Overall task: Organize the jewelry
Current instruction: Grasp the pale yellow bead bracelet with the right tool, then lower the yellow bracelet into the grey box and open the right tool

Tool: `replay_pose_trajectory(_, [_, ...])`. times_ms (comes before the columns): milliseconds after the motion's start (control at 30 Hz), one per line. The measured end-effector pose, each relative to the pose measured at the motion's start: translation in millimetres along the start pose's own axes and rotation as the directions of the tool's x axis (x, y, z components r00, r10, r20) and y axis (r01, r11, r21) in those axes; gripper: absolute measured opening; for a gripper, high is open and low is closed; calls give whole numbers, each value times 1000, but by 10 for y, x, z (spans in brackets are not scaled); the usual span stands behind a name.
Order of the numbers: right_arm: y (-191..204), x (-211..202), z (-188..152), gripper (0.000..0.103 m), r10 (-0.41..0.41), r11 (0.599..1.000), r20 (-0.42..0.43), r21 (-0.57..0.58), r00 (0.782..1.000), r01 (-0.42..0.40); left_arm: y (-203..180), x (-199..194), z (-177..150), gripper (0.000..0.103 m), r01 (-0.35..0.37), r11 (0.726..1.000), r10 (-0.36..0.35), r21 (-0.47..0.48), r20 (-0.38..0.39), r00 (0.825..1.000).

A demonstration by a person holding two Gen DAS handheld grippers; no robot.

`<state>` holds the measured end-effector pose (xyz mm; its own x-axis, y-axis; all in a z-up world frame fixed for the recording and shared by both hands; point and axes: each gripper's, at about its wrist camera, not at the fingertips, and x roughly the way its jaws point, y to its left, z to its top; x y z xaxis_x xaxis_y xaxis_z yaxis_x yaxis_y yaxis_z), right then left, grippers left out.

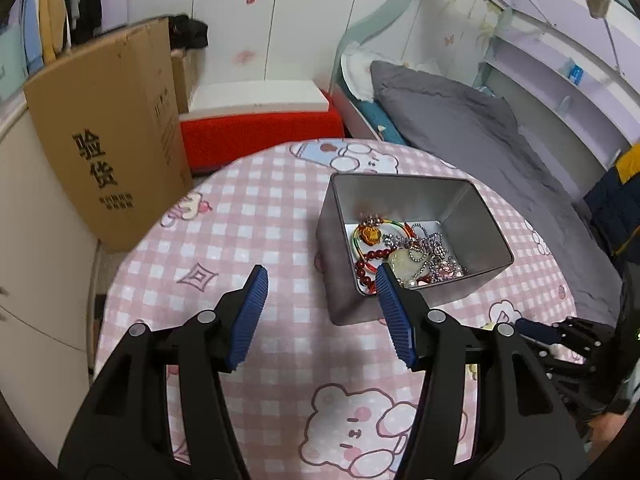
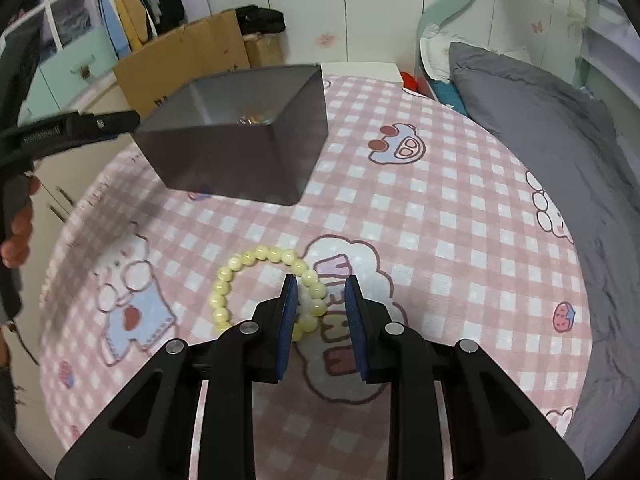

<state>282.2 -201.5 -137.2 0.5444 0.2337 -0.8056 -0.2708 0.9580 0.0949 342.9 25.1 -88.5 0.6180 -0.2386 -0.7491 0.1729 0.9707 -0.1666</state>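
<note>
A grey metal tin (image 1: 472,216) stands on the round table with the pink checked cloth (image 1: 256,216). It holds a heap of jewelry (image 1: 404,252): red beads, silver chains, a coloured cord with an orange charm. My left gripper (image 1: 320,280) is open and empty, just in front of the tin's near left corner. In the right wrist view the tin (image 2: 240,160) stands further back. A pale yellow bead bracelet (image 2: 240,268) lies on the cloth. My right gripper (image 2: 320,284) is open, its jaws set around the bracelet's right side.
A cardboard box (image 1: 108,136) leans beyond the table's left edge. A red and white box (image 1: 260,120) stands behind the table. A bed with grey bedding (image 1: 480,136) runs along the right. The left gripper's arm (image 2: 72,132) reaches in beside the tin.
</note>
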Motion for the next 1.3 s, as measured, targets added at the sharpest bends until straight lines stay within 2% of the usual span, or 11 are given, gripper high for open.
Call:
replay_pose_trajectory(67, [27, 21, -17, 22, -8, 1000, 5, -18, 1000, 8, 15, 46, 19, 56, 9, 1000, -9, -10, -13, 1000])
replay_pose_trajectory(167, [96, 38, -7, 9, -60, 995, 6, -74, 998, 61, 1, 100, 53, 56, 25, 1000, -25, -9, -32, 999])
replay_pose_trajectory(233, [116, 47, 12, 8, -71, 993, 4, -89, 997, 71, -8, 145, 79, 53, 47, 999, -48, -18, -50, 998])
replay_pose_trajectory(267, [107, 43, 5, 8, -73, 993, 6, -91, 997, 73, -6, 169, 90, 49, 51, 998, -52, -21, -56, 997])
replay_pose_trajectory(333, [94, 35, 6, 8, -77, 993, 14, -91, 997, 78, -15, 220, 121, 29, 58, 998, -60, -22, -72, 996])
replay_pose_trajectory(433, [102, -43, 49, 8, -59, 995, 41, -81, 997, 62, -25, 252, 142, 15, 82, 996, -84, -28, -85, 993])
replay_pose_trajectory(467, [109, -91, 75, 8, -54, 995, 56, -79, 997, 58, -30, 258, 148, 13, 88, 996, -91, -28, -87, 992])
replay_pose_trajectory(667, [151, -478, 347, 8, -42, 996, 166, -75, 985, 55, -50, 273, 154, 12, 79, 997, -81, -17, -87, 993])
replay_pose_trajectory(967, [290, -823, 868, 8, -31, 998, 329, -33, 944, 44, -51, 277, 163, 12, 76, 997, -76, -7, -82, 994])
replay_pose_trajectory(1100, [390, -731, 1027, 8, -18, 999, 349, -31, 937, 31, -55, 279, 162, 12, 74, 997, -74, -4, -80, 994])
replay_pose_trajectory(1300, [471, -390, 1117, 8, 5, 1000, 312, -13, 950, -1, -68, 272, 150, 12, 69, 998, -68, 7, -73, 995])
